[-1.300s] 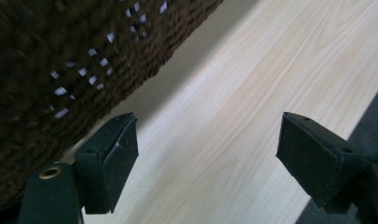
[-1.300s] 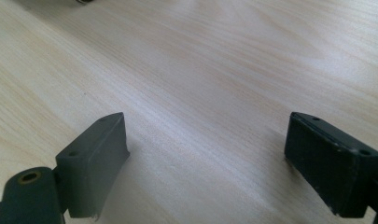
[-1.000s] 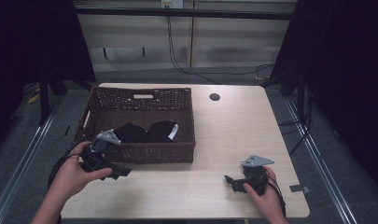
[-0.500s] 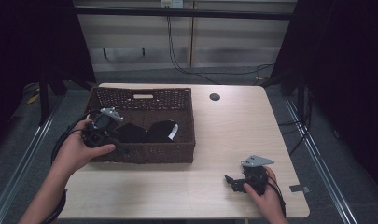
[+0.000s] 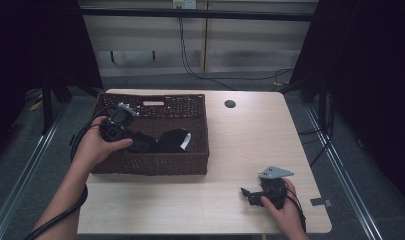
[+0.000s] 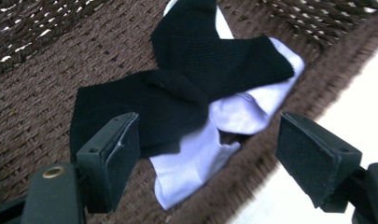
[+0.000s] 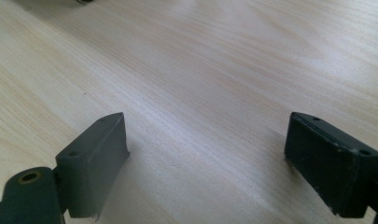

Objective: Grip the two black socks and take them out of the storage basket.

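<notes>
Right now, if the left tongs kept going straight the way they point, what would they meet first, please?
Most likely the black socks lying over the white ones in the basket; depth is unclear.

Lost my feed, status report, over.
Left tool open over socks in basket. Right tool open, low over bare table. Nothing blocking.

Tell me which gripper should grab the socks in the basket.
Left. The left gripper hangs open inside the basket, right above the socks. The right gripper rests on the table, well away.

Black block fingers [image 6: 112,163], brass screws, trailing black cable [image 5: 60,217].
</notes>
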Demonstrator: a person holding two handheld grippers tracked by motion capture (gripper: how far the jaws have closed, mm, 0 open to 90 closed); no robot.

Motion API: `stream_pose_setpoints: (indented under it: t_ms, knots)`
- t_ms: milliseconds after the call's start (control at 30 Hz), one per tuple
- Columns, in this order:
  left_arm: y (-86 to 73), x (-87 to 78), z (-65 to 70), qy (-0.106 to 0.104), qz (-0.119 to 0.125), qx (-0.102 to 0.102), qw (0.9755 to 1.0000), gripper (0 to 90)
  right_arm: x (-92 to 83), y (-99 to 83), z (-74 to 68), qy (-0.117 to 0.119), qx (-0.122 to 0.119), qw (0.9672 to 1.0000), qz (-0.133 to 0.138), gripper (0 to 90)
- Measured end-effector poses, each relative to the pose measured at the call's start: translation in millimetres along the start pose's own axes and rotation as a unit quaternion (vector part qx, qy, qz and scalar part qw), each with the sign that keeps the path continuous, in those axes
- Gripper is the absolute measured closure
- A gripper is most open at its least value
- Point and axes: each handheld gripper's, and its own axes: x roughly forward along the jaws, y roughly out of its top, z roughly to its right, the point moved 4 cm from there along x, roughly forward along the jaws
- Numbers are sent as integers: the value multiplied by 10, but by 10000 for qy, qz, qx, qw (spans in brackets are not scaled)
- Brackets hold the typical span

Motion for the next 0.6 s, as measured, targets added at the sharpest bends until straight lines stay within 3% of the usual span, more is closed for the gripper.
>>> stream_pose_setpoints:
  t_ms: [367,600]
  knots:
    - [129,277,-330,243,37,-389,9989,232,0,0,0,7,3,10000,0,125]
    - [76,551,-515,396,-209,-697,9966,243,0,0,-1,9,11,10000,-2,124]
